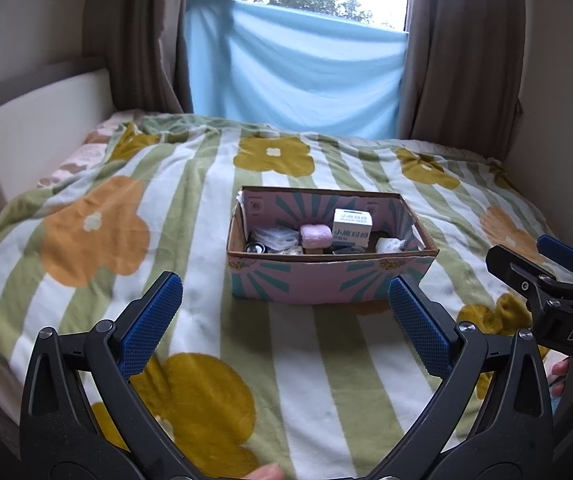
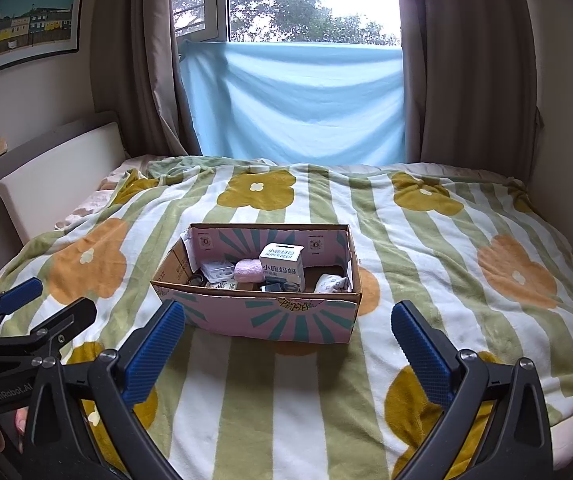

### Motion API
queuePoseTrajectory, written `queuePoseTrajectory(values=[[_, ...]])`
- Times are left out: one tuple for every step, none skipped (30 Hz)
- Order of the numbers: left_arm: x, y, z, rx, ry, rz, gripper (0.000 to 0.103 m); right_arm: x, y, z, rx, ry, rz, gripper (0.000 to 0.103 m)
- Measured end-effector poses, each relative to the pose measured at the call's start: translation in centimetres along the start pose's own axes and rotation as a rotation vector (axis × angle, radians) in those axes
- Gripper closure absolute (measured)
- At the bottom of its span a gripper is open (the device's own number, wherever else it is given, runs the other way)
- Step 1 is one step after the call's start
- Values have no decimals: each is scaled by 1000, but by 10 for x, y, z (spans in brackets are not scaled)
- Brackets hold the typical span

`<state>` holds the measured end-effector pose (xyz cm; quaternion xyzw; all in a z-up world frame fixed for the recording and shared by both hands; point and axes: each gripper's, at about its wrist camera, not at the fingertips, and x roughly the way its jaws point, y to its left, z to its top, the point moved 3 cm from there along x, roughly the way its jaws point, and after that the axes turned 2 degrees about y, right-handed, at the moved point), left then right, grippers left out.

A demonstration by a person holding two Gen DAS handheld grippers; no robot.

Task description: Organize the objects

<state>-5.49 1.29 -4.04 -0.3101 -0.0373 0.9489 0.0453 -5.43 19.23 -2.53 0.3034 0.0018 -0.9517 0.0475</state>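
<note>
At centre frame, the cardboard box (image 2: pixel 260 312) sits on the bed's flowered blanket (image 2: pixel 426 280), holding a white carton (image 2: pixel 283 266), a pink pad (image 2: pixel 248 270) and small clutter. Your left tool (image 1: pixel 286 308) and right tool (image 2: pixel 288 330) hover spread and empty. Approach from above; the box walls crowd the items, while open blanket surrounds them.

Bare blanket (image 1: pixel 310 360) lies before the open-topped box (image 1: pixel 326 280).
</note>
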Motion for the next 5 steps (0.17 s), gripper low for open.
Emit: queuePoseTrajectory(values=[[1,1,-1,-2,-1,3,0,1,-2,-1,2,2,-1,0],[2,2,-2,0,-7,12,0,2,-1,-1,4,6,-2,0],[2,3,-3,1,-10,21,0,3,-3,-2,6,9,-3,0],[4,3,-3,2,-11,28,0,5,-4,-3,8,12,-4,0],[5,4,-4,4,-9,32,0,6,-5,-3,10,14,-6,0]])
